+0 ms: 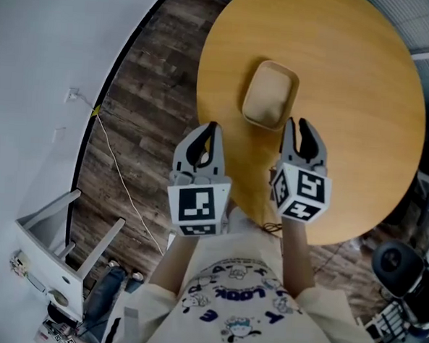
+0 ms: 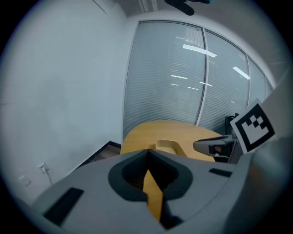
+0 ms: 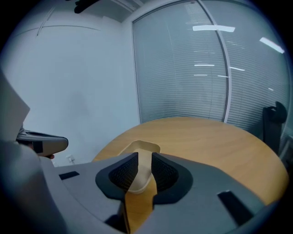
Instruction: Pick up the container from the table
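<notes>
Room: round wooden table [image 1: 349,103] on dark plank floor [image 1: 146,105].
Plain white wall [image 2: 68,68] on the left; glazed partition with closed blinds [image 2: 165,91] behind the table, strip-light reflections [image 2: 199,50] on the glass.

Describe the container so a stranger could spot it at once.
Find the round wooden table in the head view. Toward its left side, just ahead of the right gripper, sits the container. It is a pale beige open tray with rounded corners, the only thing lying on the tabletop.
</notes>
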Demonstrator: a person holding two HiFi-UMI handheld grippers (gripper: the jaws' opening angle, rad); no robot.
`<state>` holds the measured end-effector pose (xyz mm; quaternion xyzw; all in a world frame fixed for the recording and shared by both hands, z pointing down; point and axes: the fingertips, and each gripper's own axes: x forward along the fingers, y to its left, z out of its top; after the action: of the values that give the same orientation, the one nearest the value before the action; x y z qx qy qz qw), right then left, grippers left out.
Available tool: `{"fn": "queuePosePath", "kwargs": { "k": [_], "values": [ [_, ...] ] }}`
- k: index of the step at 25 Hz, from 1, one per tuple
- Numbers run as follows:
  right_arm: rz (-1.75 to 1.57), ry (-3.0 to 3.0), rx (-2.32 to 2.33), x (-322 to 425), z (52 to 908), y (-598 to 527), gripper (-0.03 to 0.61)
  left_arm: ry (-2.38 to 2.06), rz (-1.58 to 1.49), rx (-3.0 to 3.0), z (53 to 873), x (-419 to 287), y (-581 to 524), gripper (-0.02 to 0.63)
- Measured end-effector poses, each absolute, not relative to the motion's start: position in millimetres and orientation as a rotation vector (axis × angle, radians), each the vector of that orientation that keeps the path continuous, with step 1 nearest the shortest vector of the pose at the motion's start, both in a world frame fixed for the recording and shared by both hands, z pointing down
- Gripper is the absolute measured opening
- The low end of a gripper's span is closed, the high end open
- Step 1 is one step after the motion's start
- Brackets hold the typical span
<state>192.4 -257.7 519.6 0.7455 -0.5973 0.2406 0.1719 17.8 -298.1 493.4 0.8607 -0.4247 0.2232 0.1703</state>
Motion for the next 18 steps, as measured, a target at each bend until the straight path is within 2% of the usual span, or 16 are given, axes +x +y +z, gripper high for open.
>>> {"fn": "queuePosePath", "kwargs": {
  "k": [18],
  "values": [
    [0.836,-1.543,2.135,213,588,-259,0.089,-1.074,0.759,2.426,559,35,-309,0.002]
  ]
}}
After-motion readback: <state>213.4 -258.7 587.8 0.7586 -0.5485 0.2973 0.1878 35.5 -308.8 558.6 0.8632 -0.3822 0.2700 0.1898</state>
